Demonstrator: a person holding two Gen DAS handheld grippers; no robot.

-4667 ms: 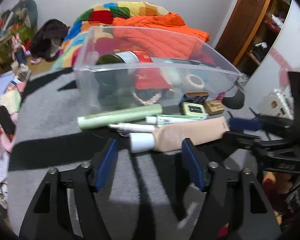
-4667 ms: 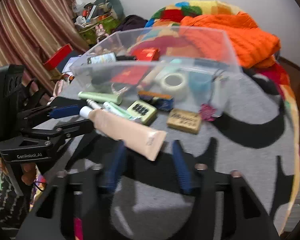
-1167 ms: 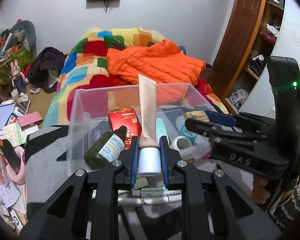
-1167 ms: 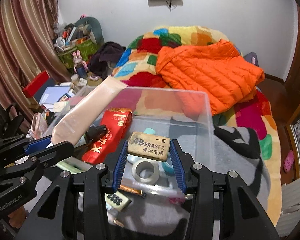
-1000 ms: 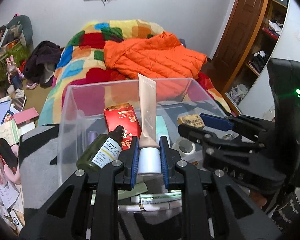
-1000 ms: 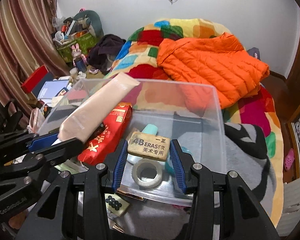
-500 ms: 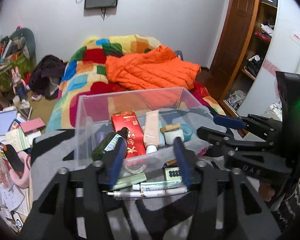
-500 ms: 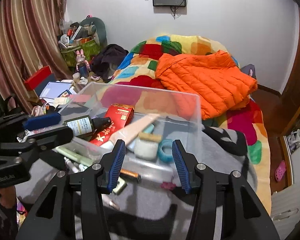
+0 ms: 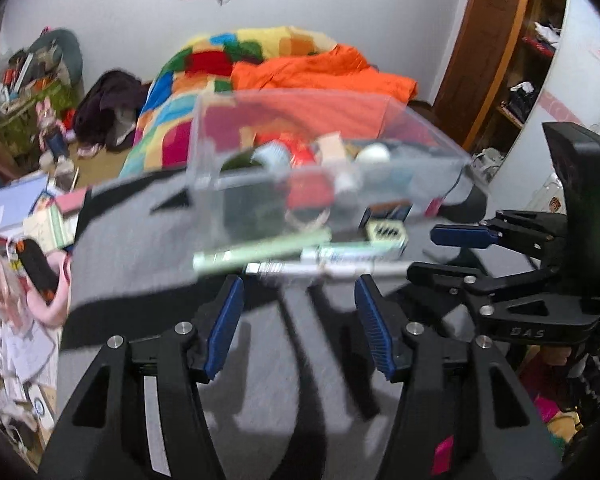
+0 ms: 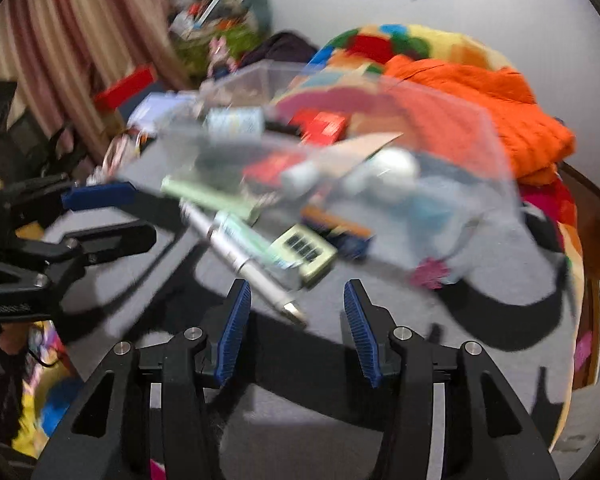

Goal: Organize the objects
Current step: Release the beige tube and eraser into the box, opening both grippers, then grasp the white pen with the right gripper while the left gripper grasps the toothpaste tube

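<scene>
A clear plastic bin (image 9: 320, 168) stands on the grey cloth and holds a beige tube (image 10: 364, 148), a red box (image 10: 324, 124), a tape roll (image 10: 392, 164) and a bottle. In front of it lie a pale green tube (image 9: 260, 254), a white tube (image 9: 360, 250), a silver pen (image 10: 244, 260) and a small cream box (image 10: 304, 248). My left gripper (image 9: 298, 292) is open and empty, just short of the pen. My right gripper (image 10: 297, 296) is open and empty near the pen's tip. Both views are blurred.
A dark blue and orange box (image 10: 336, 228) and a pink trinket (image 10: 428, 272) sit by the bin's front wall. Behind it is a bed with an orange jacket (image 9: 324, 72). Clutter lines the floor at the left (image 9: 24, 216). Each gripper shows at the other view's edge.
The left gripper let the beige tube go into the bin and the right released the eraser there. Both opened, drew back and sank toward the items lying in front of the bin.
</scene>
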